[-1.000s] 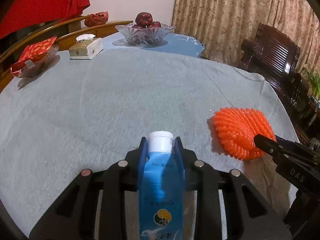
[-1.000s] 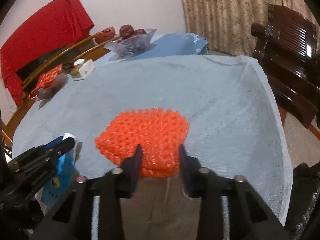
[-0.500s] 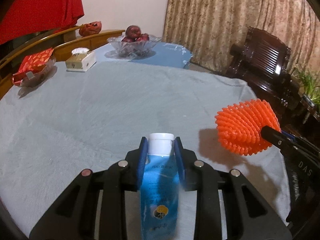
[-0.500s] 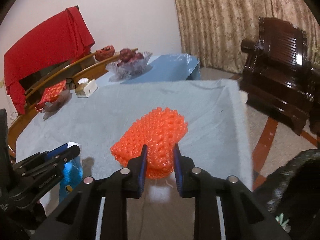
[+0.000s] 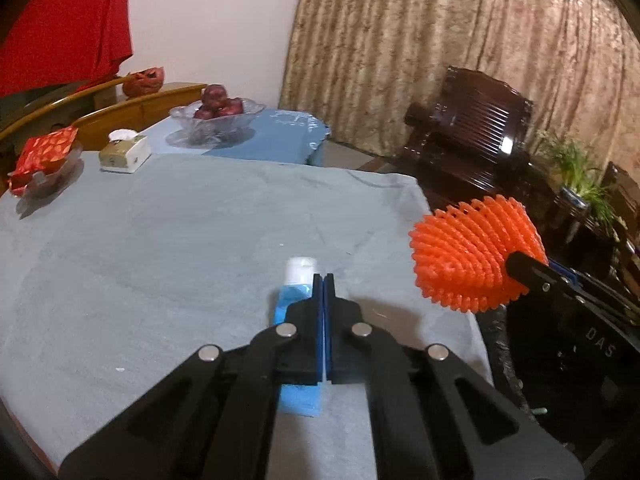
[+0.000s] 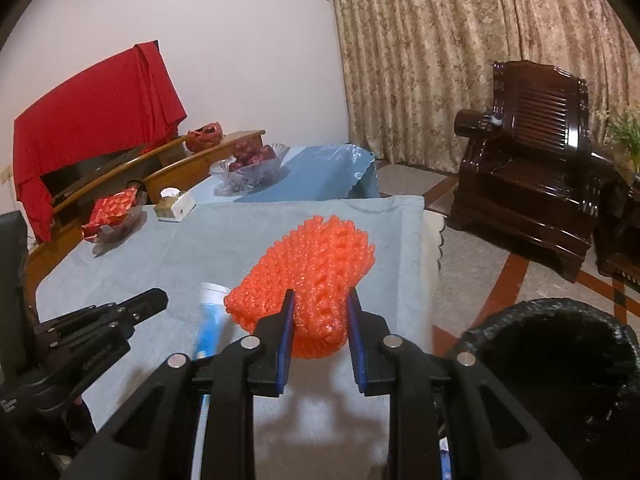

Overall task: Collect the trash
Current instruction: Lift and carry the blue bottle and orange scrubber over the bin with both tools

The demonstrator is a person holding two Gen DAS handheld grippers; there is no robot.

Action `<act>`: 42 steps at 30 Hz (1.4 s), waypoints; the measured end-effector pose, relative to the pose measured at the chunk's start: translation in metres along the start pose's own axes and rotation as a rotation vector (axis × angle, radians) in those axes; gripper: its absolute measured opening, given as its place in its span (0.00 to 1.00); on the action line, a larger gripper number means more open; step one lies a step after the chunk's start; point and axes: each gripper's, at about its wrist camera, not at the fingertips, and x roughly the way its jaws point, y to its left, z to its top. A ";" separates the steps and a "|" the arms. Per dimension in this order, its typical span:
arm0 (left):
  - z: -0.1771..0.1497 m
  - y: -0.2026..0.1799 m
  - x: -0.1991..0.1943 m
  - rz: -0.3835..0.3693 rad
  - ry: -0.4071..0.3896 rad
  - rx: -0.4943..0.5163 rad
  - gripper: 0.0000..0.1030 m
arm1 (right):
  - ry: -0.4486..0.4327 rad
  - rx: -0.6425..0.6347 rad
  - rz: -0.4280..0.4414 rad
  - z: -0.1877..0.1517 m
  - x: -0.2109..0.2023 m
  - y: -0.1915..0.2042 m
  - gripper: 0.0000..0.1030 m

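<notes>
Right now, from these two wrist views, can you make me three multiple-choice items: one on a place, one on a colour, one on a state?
1. Where does the glass bowl of red fruit stand?
A. On the blue-covered table beyond the grey cloth
B. On the dark armchair
C. On the floor

2. What colour is the cap of the blue carton?
A. Red
B. White
C. Black

3. In what state is the orange foam net?
A. Lying flat on the grey cloth
B. Clamped in the right hand-held gripper, off the cloth
C. Under the tissue box

Answers:
1. A: the glass bowl sits on the blue-covered table, past the grey cloth.
2. B: the blue carton ends in a white cap.
3. B: the right hand-held gripper pinches the orange foam net, which hangs in the air.
</notes>
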 end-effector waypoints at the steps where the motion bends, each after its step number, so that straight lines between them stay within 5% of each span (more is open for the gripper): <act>1: -0.003 -0.003 -0.001 -0.002 0.005 0.010 0.00 | 0.000 0.001 0.000 -0.001 -0.002 -0.001 0.24; 7: -0.017 0.003 0.011 0.010 0.070 0.009 0.02 | 0.022 0.009 0.005 -0.010 0.005 -0.002 0.24; 11: -0.027 0.015 0.033 0.013 0.115 -0.016 0.38 | 0.049 0.007 -0.002 -0.019 0.017 -0.002 0.24; 20: -0.027 0.013 0.091 0.032 0.187 0.004 0.58 | 0.083 0.010 -0.006 -0.022 0.053 -0.008 0.24; 27: -0.024 0.012 0.129 0.041 0.258 0.018 0.52 | 0.089 0.030 -0.007 -0.021 0.071 -0.017 0.24; 30: -0.024 0.009 0.130 0.049 0.248 0.033 0.40 | 0.091 0.039 -0.005 -0.022 0.073 -0.020 0.24; 42: -0.006 0.003 0.076 -0.004 0.112 -0.003 0.36 | 0.053 0.028 0.008 -0.014 0.052 -0.017 0.24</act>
